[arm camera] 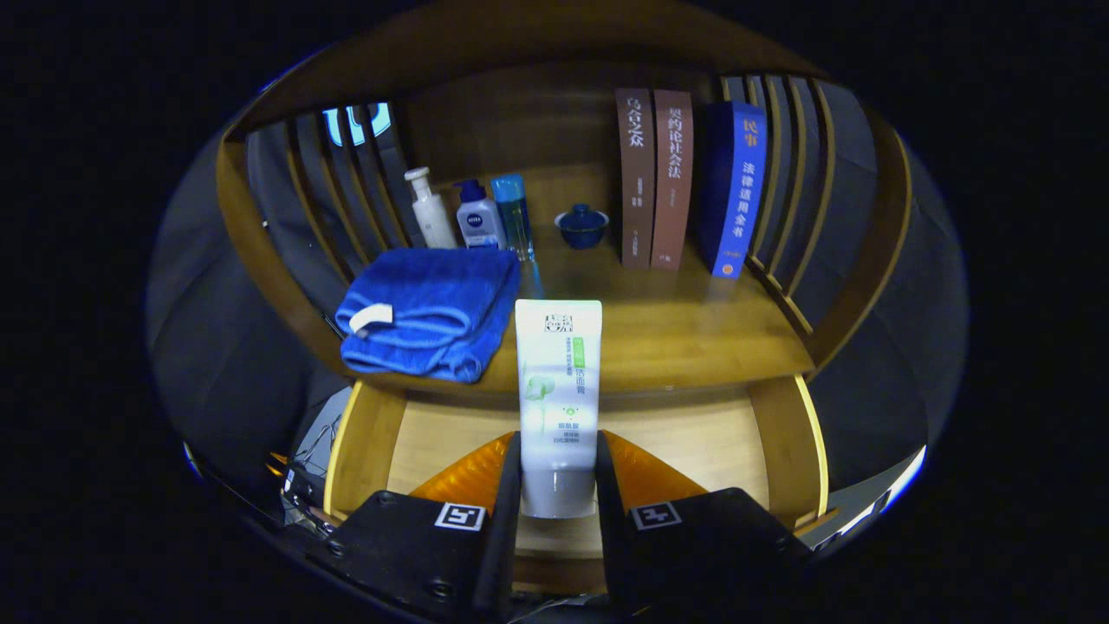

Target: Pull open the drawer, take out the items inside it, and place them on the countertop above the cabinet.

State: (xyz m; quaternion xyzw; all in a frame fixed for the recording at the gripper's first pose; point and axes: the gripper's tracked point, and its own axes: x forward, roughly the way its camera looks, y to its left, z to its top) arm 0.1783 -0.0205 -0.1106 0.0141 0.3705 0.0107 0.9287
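Observation:
My gripper (557,455) is shut on a white tube with green print (557,381). Both fingers press on its lower end, near the cap. The tube stands upright between them, its flat top reaching up in front of the countertop's front edge. Below and behind the tube the wooden drawer (364,442) is pulled open, and its pale floor shows bare around the fingers. The wooden countertop (684,329) above the cabinet lies just beyond the tube.
A folded blue towel (433,312) lies on the countertop's left front. Behind it stand a white bottle (431,208), a pump bottle (479,218) and a blue bottle (513,212). A small blue lidded cup (581,225) and three upright books (680,178) stand further right. Slatted wooden sides flank the shelf.

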